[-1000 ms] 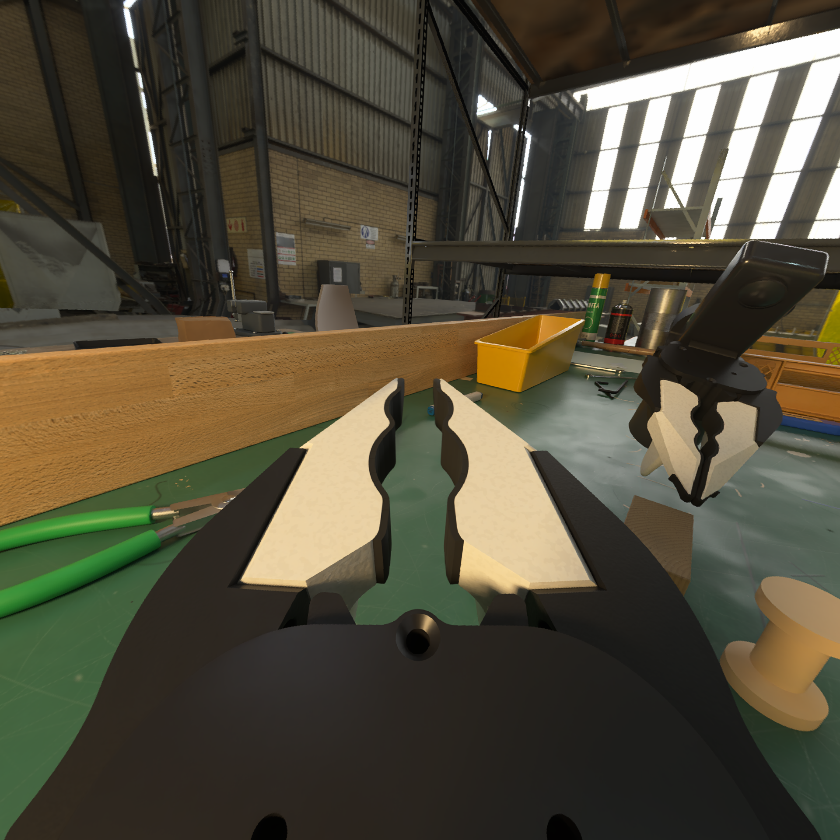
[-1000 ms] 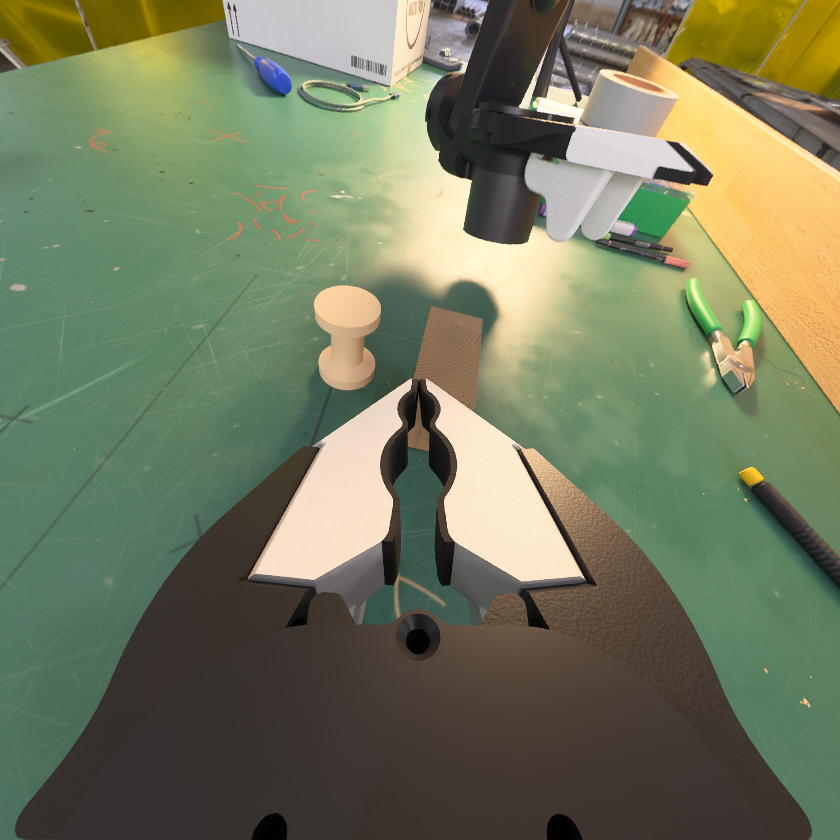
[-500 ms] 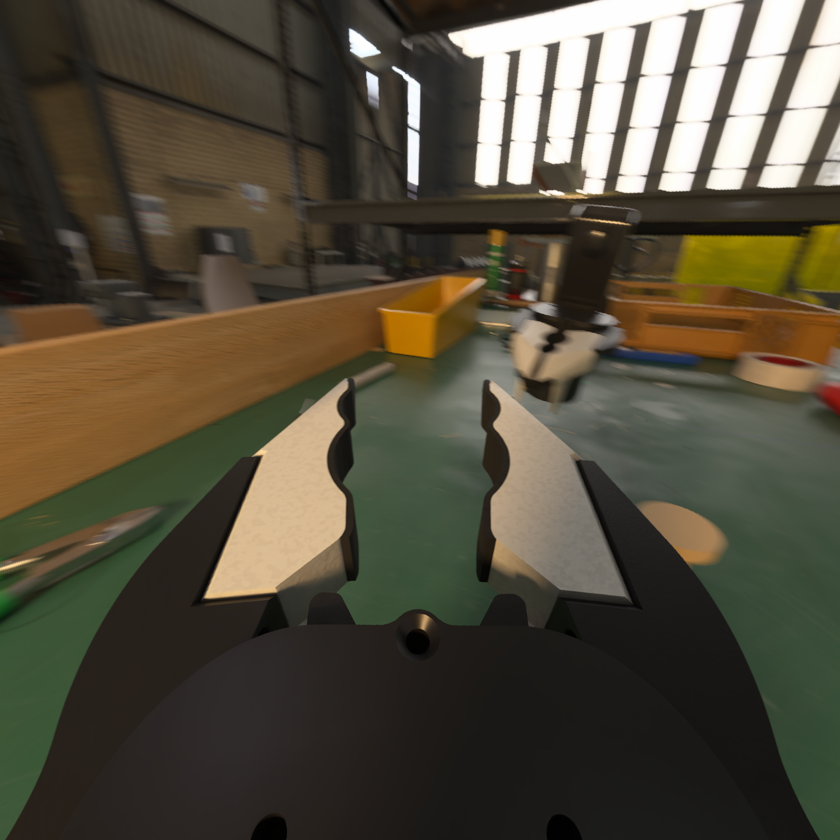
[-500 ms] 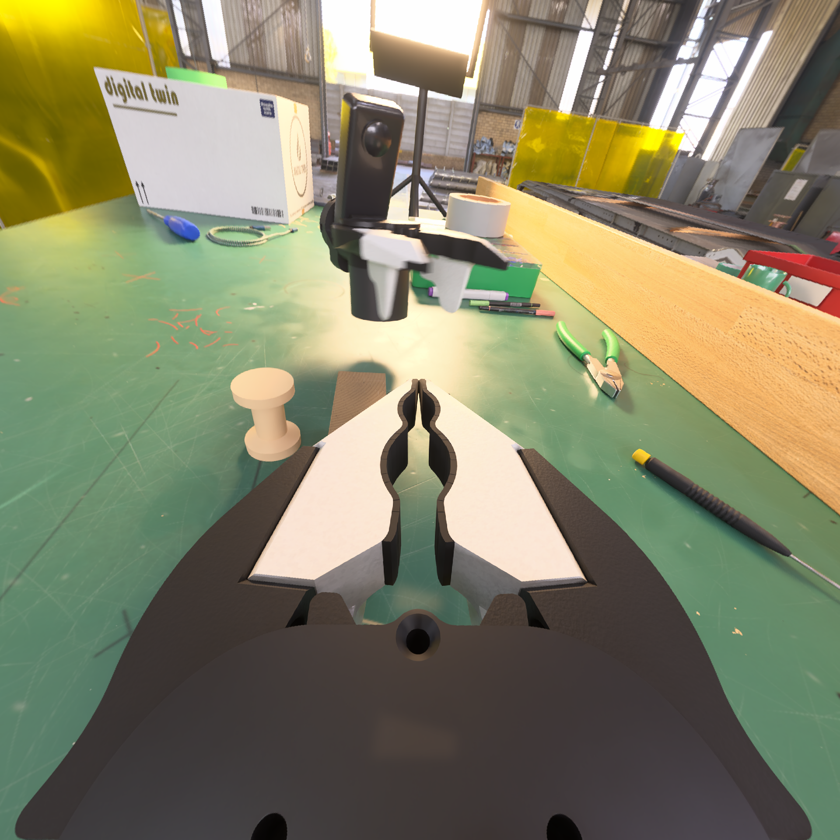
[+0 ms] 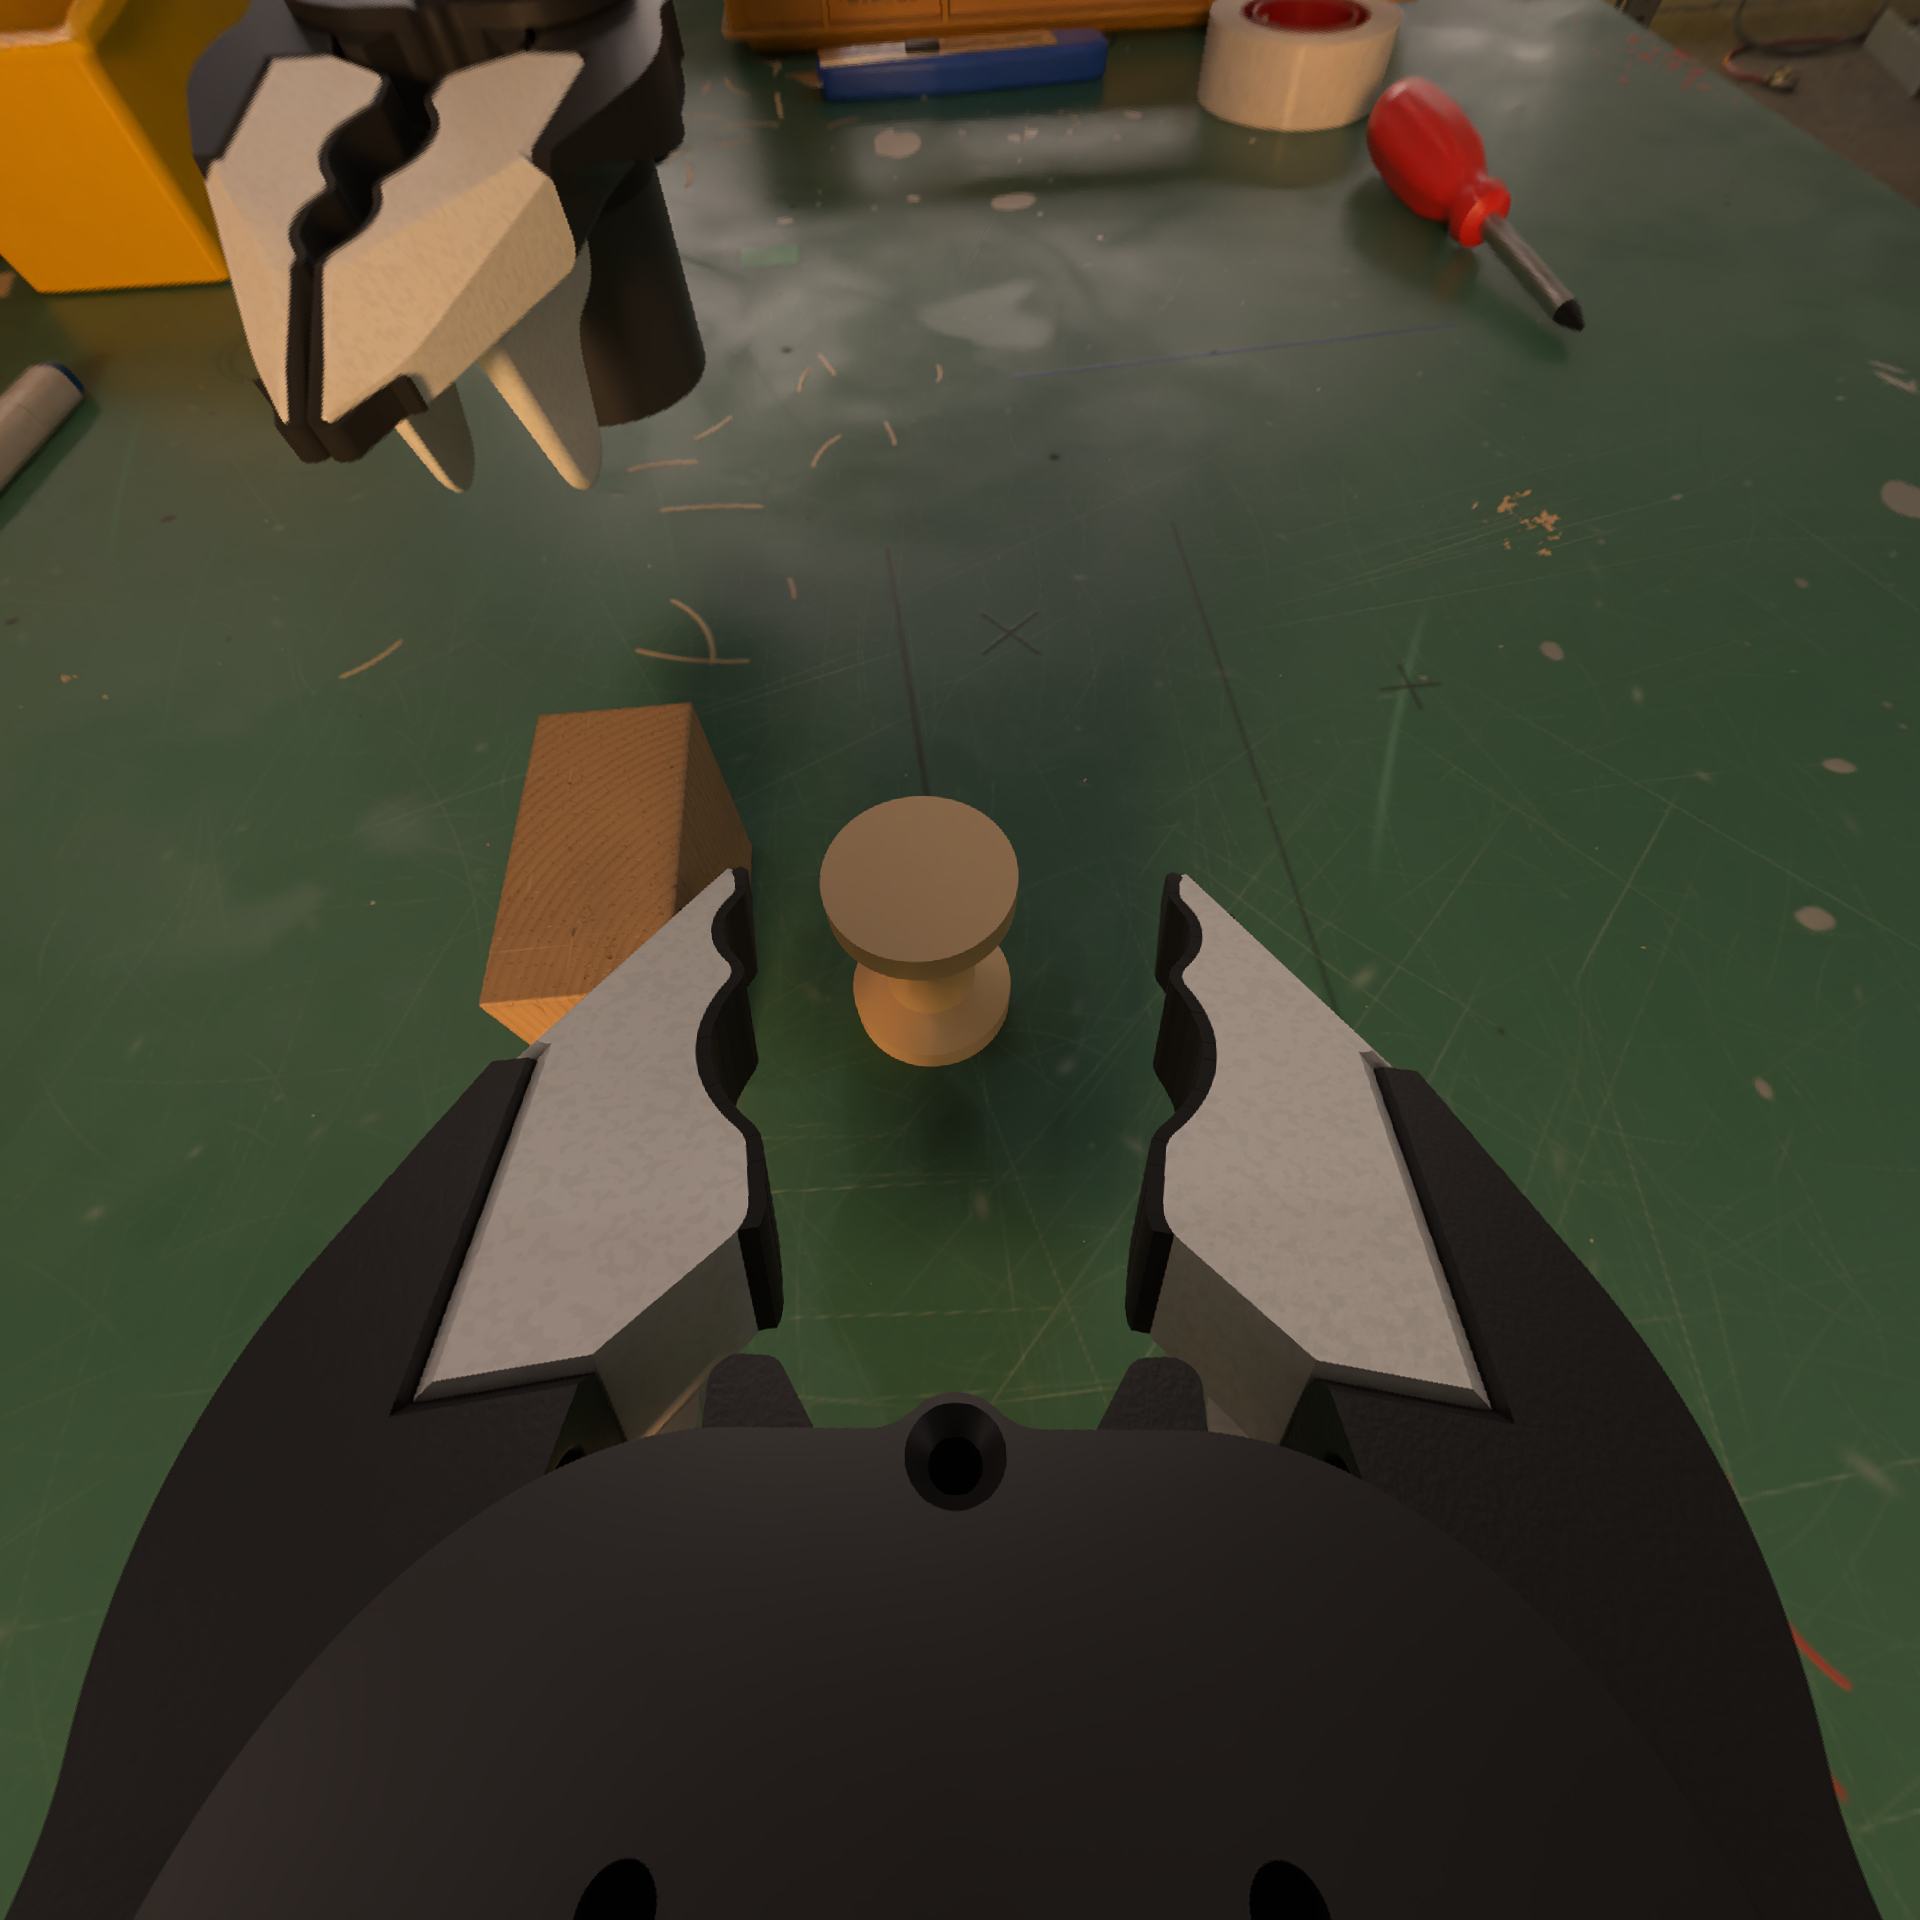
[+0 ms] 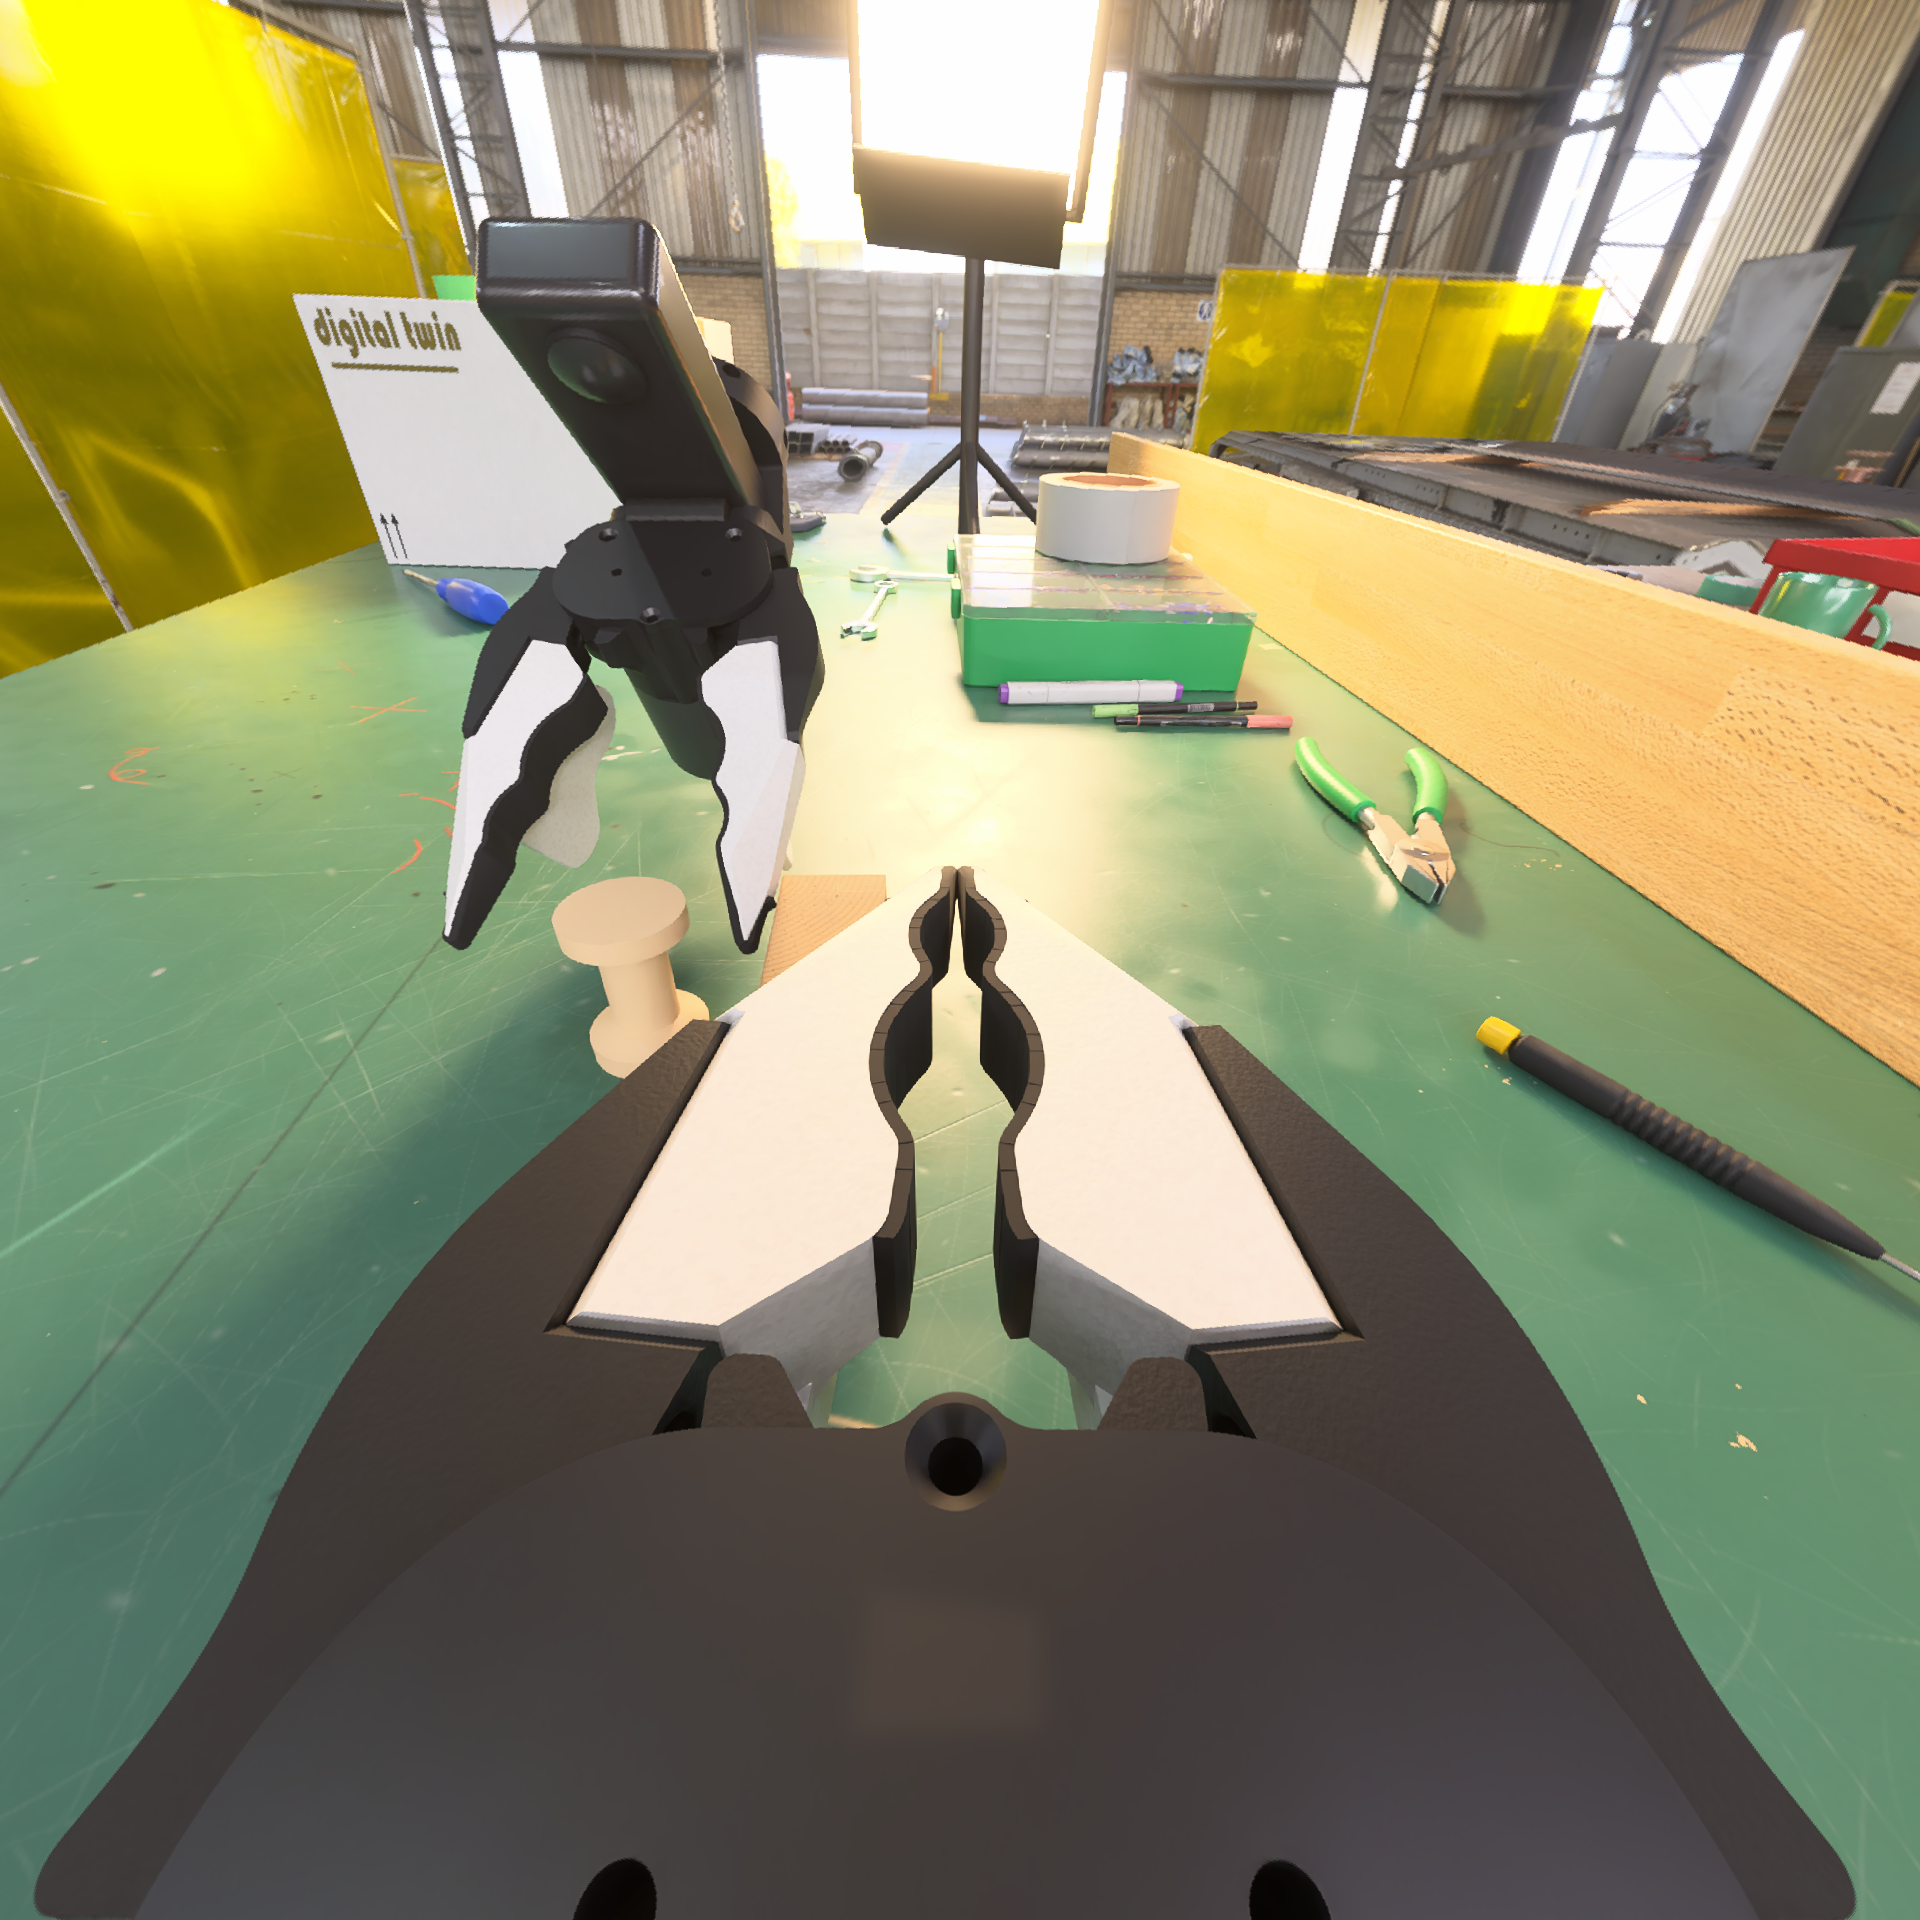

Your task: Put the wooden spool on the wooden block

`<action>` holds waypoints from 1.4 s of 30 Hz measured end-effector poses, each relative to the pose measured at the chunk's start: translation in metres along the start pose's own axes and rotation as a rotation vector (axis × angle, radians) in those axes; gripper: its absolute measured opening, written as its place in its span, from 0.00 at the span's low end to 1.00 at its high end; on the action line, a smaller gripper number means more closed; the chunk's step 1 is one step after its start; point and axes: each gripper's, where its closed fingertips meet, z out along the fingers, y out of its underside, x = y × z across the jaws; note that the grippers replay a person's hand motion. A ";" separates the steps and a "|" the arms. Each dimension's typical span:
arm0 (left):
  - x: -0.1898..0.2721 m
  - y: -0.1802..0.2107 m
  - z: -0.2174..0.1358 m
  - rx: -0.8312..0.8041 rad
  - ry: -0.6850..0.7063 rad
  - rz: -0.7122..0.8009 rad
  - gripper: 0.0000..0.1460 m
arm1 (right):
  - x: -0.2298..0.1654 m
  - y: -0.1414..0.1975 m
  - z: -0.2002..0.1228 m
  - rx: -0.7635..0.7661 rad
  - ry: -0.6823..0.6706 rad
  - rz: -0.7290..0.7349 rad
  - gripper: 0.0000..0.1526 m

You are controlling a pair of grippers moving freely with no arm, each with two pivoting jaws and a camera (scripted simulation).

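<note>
The wooden spool (image 5: 920, 914) stands upright on the green mat, just right of the wooden block (image 5: 603, 862), which lies flat. My left gripper (image 5: 956, 888) is open and points down over the spool, one finger on each side, not touching it. In the right wrist view the left gripper (image 6: 606, 935) hangs with its tips about level with the top disc of the spool (image 6: 629, 966). The block (image 6: 826, 904) is partly hidden behind my right gripper (image 6: 956, 878), which is shut and empty. The right gripper also shows in the left wrist view (image 5: 322, 442), beyond the block.
A long wooden beam (image 6: 1558, 727) runs along one side of the mat. Green pliers (image 6: 1382, 810), a black screwdriver (image 6: 1662, 1132) and a green box (image 6: 1101, 634) lie near it. A yellow bin (image 5: 83, 156), a tape roll (image 5: 1299, 52) and a red screwdriver (image 5: 1455, 197) sit farther off.
My left gripper has swung over the spool, tilted down and opened wider. My right gripper has tilted up and drawn back a little, still shut.
</note>
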 end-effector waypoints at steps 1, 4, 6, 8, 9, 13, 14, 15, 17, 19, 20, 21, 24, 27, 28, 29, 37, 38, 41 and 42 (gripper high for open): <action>0.000 0.001 0.001 -0.011 -0.001 -0.002 0.53 | 0.000 0.000 0.000 -0.002 -0.002 0.000 0.00; 0.000 0.005 0.004 -0.042 -0.005 0.002 0.47 | -0.001 0.001 0.001 -0.008 -0.004 -0.004 0.00; -0.002 0.006 0.005 -0.050 -0.020 0.001 0.41 | -0.001 0.002 0.002 -0.016 -0.004 -0.008 0.00; -0.005 0.006 0.005 -0.051 -0.034 -0.016 0.34 | -0.001 0.002 0.002 -0.020 -0.002 -0.012 0.00; -0.007 0.006 0.005 -0.050 -0.036 -0.026 0.30 | -0.001 0.002 0.003 -0.021 -0.001 -0.013 0.00; -0.007 0.006 0.005 -0.050 -0.029 -0.017 0.26 | -0.001 0.003 0.004 -0.027 0.003 -0.021 0.00; -0.006 0.005 0.005 -0.050 -0.025 -0.009 0.26 | -0.001 0.003 0.004 -0.029 0.005 -0.026 0.00; -0.005 0.005 0.005 -0.050 -0.011 -0.004 0.26 | -0.001 0.004 0.004 -0.032 0.006 -0.029 0.00; 0.001 0.005 0.004 -0.042 0.045 0.005 0.26 | -0.001 0.004 0.005 -0.035 0.005 -0.033 0.00; 0.004 -0.001 0.000 0.000 0.079 0.008 0.26 | 0.000 0.004 0.005 -0.032 0.006 -0.031 0.00; 0.005 -0.009 -0.003 0.057 0.086 0.011 0.26 | 0.000 0.003 0.005 -0.031 0.006 -0.028 0.00; 0.004 -0.018 -0.008 0.131 0.091 0.008 0.26 | 0.000 0.003 0.005 -0.029 0.006 -0.026 0.00; -0.013 -0.044 -0.024 0.284 0.025 0.024 0.26 | 0.000 0.003 0.006 -0.032 0.003 -0.029 0.00; -0.047 -0.056 -0.033 0.308 -0.167 0.085 0.26 | -0.001 0.004 0.006 -0.033 -0.002 -0.031 0.00; -0.055 -0.057 -0.034 0.302 -0.202 0.088 0.26 | -0.001 0.004 0.006 -0.034 -0.006 -0.030 0.00; -0.062 -0.057 -0.033 0.285 -0.221 0.092 0.26 | -0.001 0.004 0.006 -0.034 -0.010 -0.030 0.00; -0.066 -0.043 -0.014 0.033 -0.094 0.055 0.26 | -0.002 0.004 0.007 -0.041 -0.014 -0.034 0.00; -0.067 -0.043 -0.013 0.028 -0.094 0.043 0.26 | -0.002 0.005 0.008 -0.043 -0.015 -0.035 0.00; -0.067 -0.043 -0.012 0.023 -0.108 0.020 0.26 | -0.002 0.005 0.008 -0.045 -0.018 -0.033 0.00; -0.068 -0.043 -0.011 0.021 -0.121 0.020 0.26 | -0.002 0.005 0.008 -0.045 -0.018 -0.033 0.00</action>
